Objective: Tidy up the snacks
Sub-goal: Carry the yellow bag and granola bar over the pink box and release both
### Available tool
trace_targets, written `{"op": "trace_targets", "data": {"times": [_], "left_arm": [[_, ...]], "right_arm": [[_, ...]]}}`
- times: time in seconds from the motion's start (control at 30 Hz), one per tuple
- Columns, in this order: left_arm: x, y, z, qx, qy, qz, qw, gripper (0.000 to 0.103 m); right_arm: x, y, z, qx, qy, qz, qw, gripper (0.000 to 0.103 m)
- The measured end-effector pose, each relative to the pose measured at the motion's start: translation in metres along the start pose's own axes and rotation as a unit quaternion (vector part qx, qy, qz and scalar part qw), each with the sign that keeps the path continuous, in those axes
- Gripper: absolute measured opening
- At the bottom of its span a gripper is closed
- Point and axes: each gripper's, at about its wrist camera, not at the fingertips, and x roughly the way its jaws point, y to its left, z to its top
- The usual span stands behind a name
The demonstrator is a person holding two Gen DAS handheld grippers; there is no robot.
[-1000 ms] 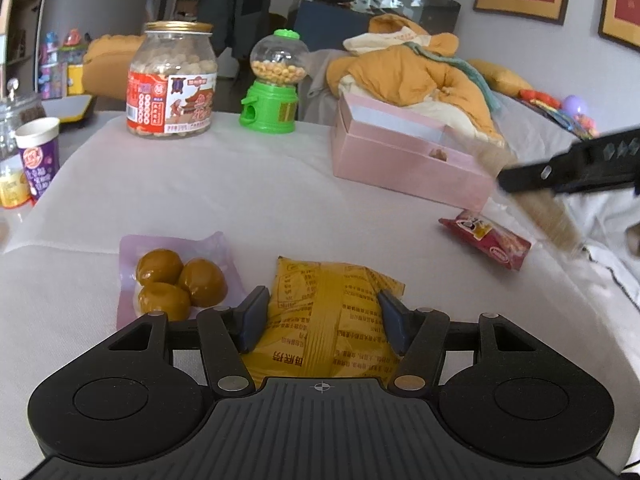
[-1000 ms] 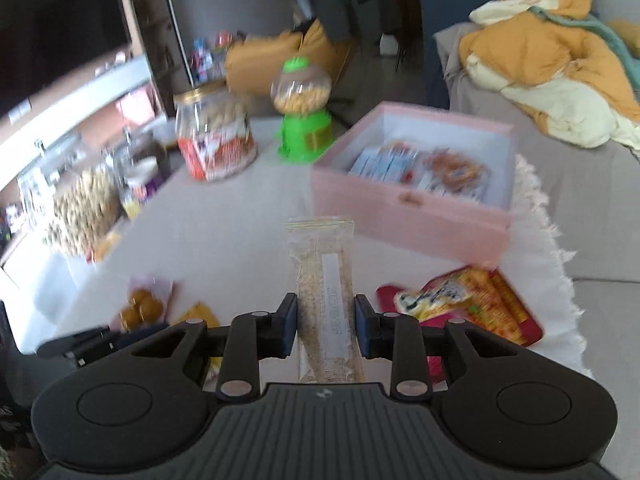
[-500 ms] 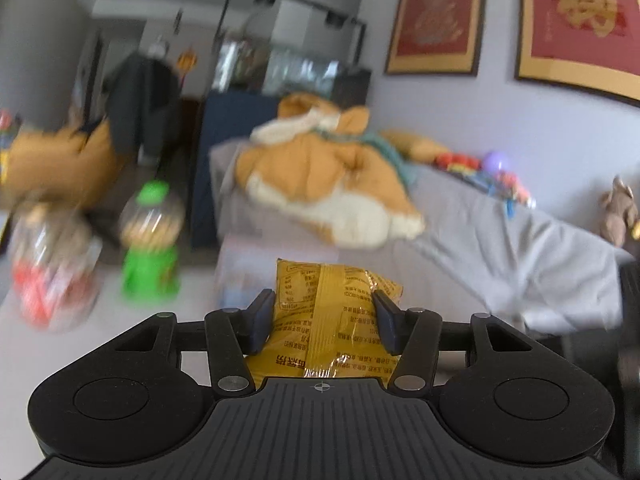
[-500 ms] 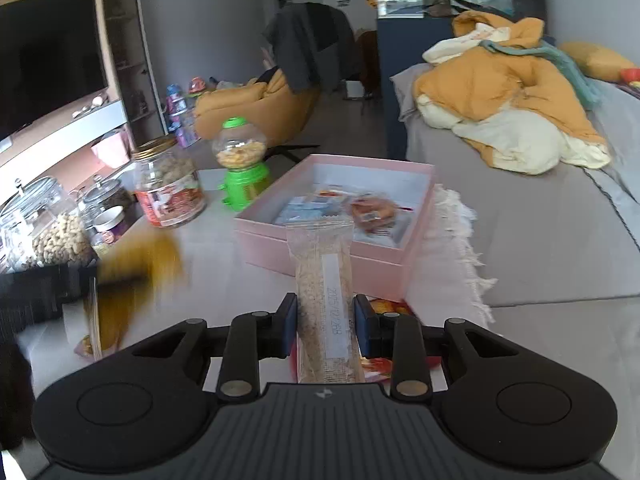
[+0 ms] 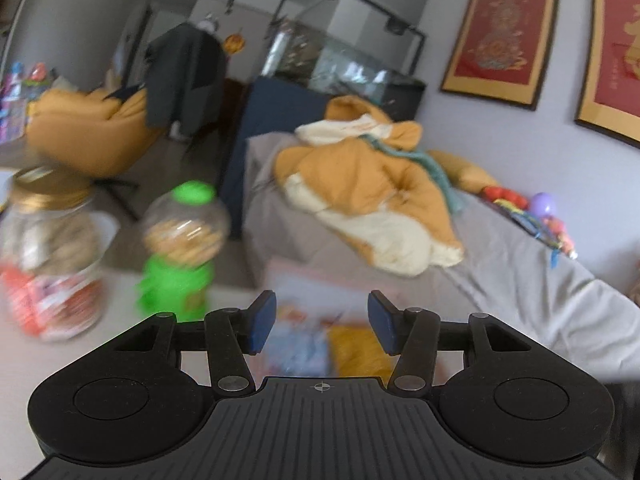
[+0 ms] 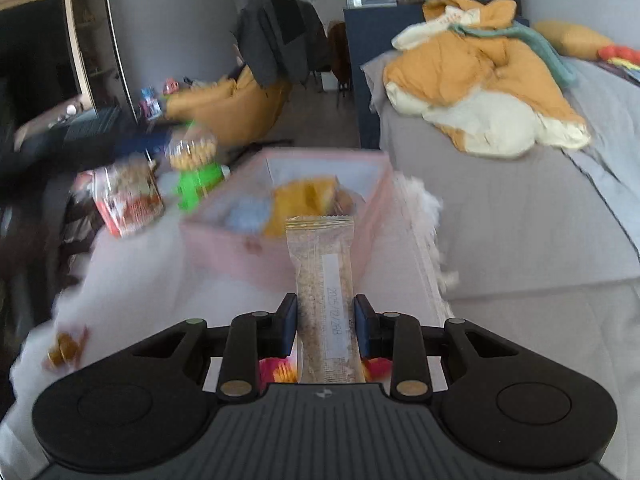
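My left gripper is open and empty above the pink box. The yellow snack packet lies in the box below it, blurred, beside bluish packets. In the right wrist view the yellow packet rests inside the pink box. My right gripper is shut on a long clear cereal bar and holds it just in front of the box. A red snack packet lies on the table under that gripper.
A peanut jar and a green candy dispenser stand left of the box. A pouch of brown eggs lies at the table's near left. A grey sofa with an orange blanket is to the right.
My left gripper carried the yellow packet from the table to the pink box, opened and let it drop inside. My right gripper moved closer to the box with the cereal bar.
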Motion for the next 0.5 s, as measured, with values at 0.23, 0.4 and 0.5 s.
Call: {"op": "trace_targets", "data": {"times": [0.23, 0.4, 0.5], "left_arm": [[-0.069, 0.065, -0.031, -0.034, 0.017, 0.112, 0.9930, 0.056], [-0.110, 0.103, -0.065, -0.066, 0.048, 0.155, 0.9846, 0.056], [-0.121, 0.116, -0.087, -0.092, 0.066, 0.153, 0.9818, 0.056]], "right_arm": [[0.040, 0.020, 0.119, -0.013, -0.053, 0.000, 0.999, 0.088], [0.053, 0.014, 0.111, 0.008, -0.008, 0.009, 1.000, 0.089], [0.054, 0.010, 0.073, 0.009, 0.033, 0.005, 0.999, 0.089]]}}
